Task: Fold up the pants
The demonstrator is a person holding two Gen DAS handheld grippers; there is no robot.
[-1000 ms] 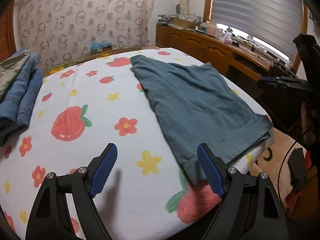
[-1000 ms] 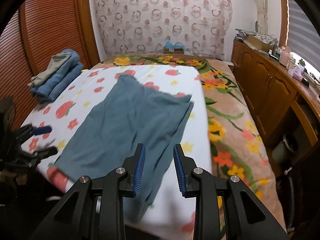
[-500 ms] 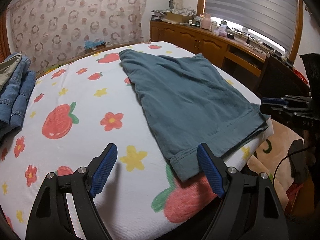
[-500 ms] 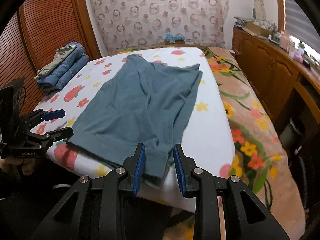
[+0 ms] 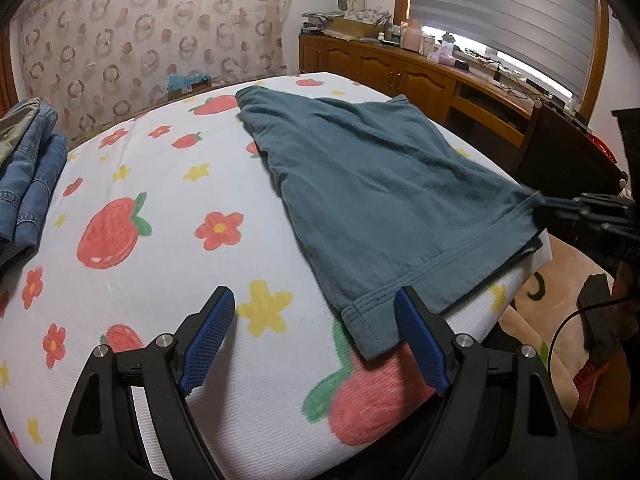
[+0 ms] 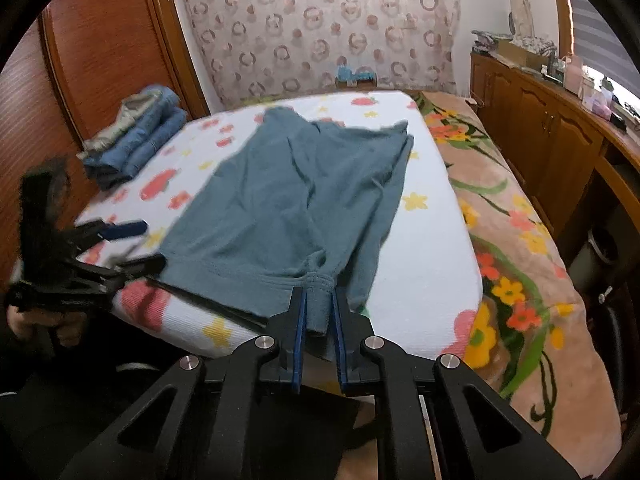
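Teal pants (image 5: pixel 372 188) lie flat on a bed with a white strawberry-and-flower cover (image 5: pixel 160 208); they also show in the right wrist view (image 6: pixel 288 200). My left gripper (image 5: pixel 316 336) is open, just short of the near hem corner, which lies by its right finger. My right gripper (image 6: pixel 319 312) has its jaws narrowly apart around the other hem corner (image 6: pixel 318 300) at the bed's edge; it shows at the right in the left wrist view (image 5: pixel 560 204).
A stack of folded jeans (image 5: pixel 28 168) sits at the bed's left side (image 6: pixel 136 140). A wooden cabinet run (image 5: pixel 400 72) with clutter stands to the right. A floral blanket (image 6: pixel 520 240) covers the bed's right side. A wooden wardrobe (image 6: pixel 100 48) stands behind the jeans.
Both grippers moved closer to the pants' near hem. The right gripper's jaws came around the hem corner. The left gripper stayed open.
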